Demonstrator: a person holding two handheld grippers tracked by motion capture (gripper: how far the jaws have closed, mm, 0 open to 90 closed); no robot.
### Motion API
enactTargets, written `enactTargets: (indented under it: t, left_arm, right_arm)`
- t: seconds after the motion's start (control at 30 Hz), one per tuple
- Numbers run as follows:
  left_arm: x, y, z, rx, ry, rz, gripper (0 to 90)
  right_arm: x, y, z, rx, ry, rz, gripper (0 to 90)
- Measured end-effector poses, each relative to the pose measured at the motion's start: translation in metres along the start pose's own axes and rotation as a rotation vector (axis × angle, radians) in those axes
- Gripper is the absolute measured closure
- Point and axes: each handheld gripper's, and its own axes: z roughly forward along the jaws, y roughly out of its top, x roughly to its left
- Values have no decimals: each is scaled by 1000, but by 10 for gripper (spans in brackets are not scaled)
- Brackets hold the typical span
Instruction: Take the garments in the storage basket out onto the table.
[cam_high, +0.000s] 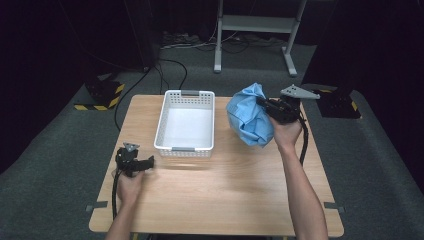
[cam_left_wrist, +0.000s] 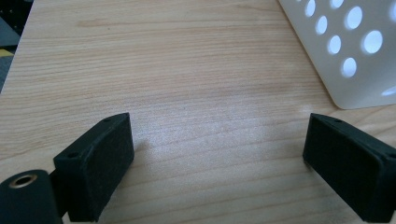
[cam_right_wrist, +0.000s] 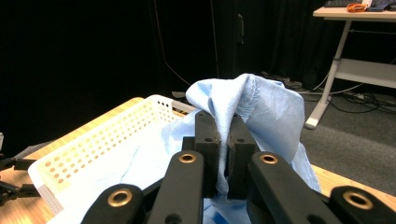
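Left tongs (cam_high: 150, 162) low, jaws wide apart; right tongs (cam_high: 262, 103) raised, jaws clamped together

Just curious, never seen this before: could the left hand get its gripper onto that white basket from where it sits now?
Probably yes. The left gripper rests open on the table, just beside the near corner of the white basket, with bare wood between them. The blue cloth is held up by the right gripper, on the basket's far side.

Wooden surface (cam_high: 225, 190) set on grey carpet (cam_high: 60, 150); white desk frame (cam_high: 260, 25), cables (cam_high: 190, 42), hazard-striped blocks (cam_high: 102, 95) seen behind.
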Motion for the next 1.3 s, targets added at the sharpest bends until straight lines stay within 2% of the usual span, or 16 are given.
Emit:
enactTargets:
  t: [0.33,0.8,1.3]
  left_arm:
    - [0,0,0,0,0,0,87]
    - [0,0,0,0,1,0,87]
    - [0,0,0,1,2,1,86]
  right_arm:
    - [0,-8,5,12,-6,-1,870]
    - [-5,-24,16,36,-18,26,870]
    - [-3,-43,32,101,-9,24,869]
